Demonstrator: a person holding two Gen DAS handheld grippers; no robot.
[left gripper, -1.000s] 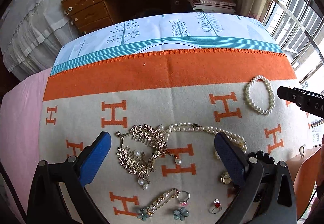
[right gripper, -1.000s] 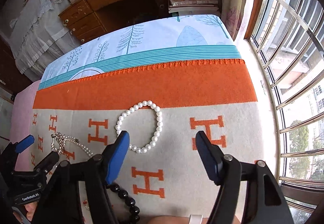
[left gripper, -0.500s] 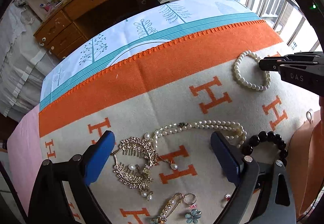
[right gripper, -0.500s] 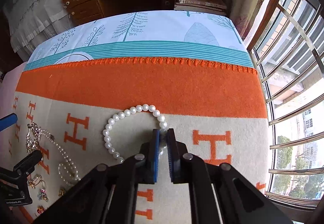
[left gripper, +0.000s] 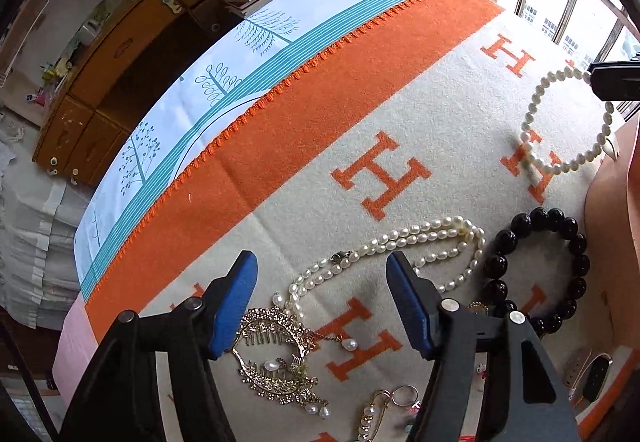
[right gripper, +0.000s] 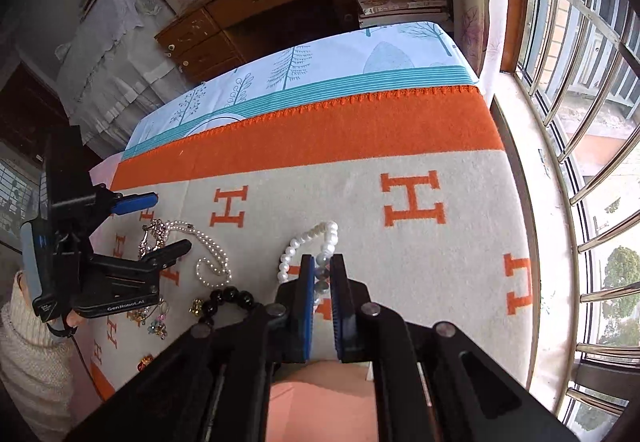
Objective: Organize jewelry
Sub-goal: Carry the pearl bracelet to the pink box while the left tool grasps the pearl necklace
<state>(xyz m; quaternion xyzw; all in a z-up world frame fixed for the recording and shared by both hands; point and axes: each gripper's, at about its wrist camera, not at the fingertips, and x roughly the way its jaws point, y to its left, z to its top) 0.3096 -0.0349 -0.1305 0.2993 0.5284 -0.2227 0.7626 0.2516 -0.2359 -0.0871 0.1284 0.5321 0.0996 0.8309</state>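
Cream and orange wool, in the form of a blanket (left gripper: 304,146) patterned with H letters, is spread over the bed, and all the jewelry is laid on it. The right gripper (right gripper: 322,278) is seen with its jaws closed on the pearl bracelet (right gripper: 316,242), which is pinched at one side; in the left wrist view the bracelet's (left gripper: 560,122) far end is held up at the gripper while its near end droops to the blanket. The left gripper (left gripper: 320,302) is held above the pearl necklace (left gripper: 400,246) and the gold hair comb (left gripper: 276,354); its jaws have just been closing and stand apart, with nothing pressed between the blue pads. A black bead bracelet (left gripper: 540,270) is placed just beside the necklace, on its right. A pearl pin (left gripper: 372,418) and a ring (left gripper: 404,396) are found nearer the camera, below the comb.
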